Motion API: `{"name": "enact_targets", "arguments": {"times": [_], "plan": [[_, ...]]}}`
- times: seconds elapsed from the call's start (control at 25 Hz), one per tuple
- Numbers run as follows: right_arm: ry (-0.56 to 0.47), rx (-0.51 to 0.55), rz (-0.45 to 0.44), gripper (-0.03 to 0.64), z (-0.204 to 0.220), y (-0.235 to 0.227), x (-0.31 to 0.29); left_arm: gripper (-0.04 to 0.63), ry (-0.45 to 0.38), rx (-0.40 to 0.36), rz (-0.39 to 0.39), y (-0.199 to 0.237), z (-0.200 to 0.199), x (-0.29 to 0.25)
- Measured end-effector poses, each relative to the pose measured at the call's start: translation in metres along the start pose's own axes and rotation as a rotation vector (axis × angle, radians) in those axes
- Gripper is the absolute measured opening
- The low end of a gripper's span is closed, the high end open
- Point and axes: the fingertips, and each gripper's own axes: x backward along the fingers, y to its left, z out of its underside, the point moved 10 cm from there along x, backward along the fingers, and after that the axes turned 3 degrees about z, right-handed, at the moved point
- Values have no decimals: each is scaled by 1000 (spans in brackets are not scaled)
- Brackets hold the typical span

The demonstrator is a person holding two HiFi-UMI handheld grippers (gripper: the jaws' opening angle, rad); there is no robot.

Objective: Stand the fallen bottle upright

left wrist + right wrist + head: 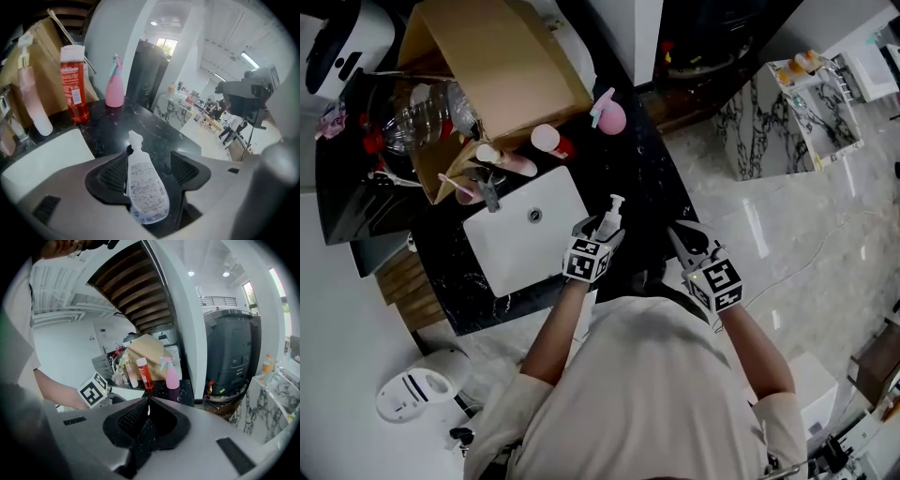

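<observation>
Bottle [145,187] between parted jaws of left gripper [149,165]

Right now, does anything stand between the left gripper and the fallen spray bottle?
Nothing visible does. The spray bottle lies on the black counter, already between the open jaws of the left gripper, with nothing else there.

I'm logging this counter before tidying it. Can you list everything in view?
clear spray bottle: 1, clear, lying on the counter between the left gripper's jaws
pink spray bottle: 1, pink, upright on the far counter
red bottle: 1, red, white cap, upright behind the sink
pump bottle: 1, pale pink, upright beside the red bottle
cardboard box: 1, brown, behind the bottles
sink: 1, white, set in the counter
counter: 1, black marbled, carries all these
left gripper: 1, grey, jaws open around the clear spray bottle
right gripper: 1, grey, jaws shut, empty
</observation>
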Motion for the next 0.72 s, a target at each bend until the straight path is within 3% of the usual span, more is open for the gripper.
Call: {"name": "enact_targets", "arguments": {"times": [0.24, 0.44, 0.56, 0.72], "plan": [[9, -30, 13, 34, 8, -2, -1, 303, 121, 5, -37, 6, 1, -31], [14, -49, 23, 34, 11, -4, 1, 314, 218, 58, -68, 12, 4, -50], [10, -53, 22, 34, 12, -4, 3, 312, 232, 95, -84, 11, 0, -57], [4, -59, 24, 34, 12, -5, 7, 282, 240, 89, -142, 8, -3, -59]]}}
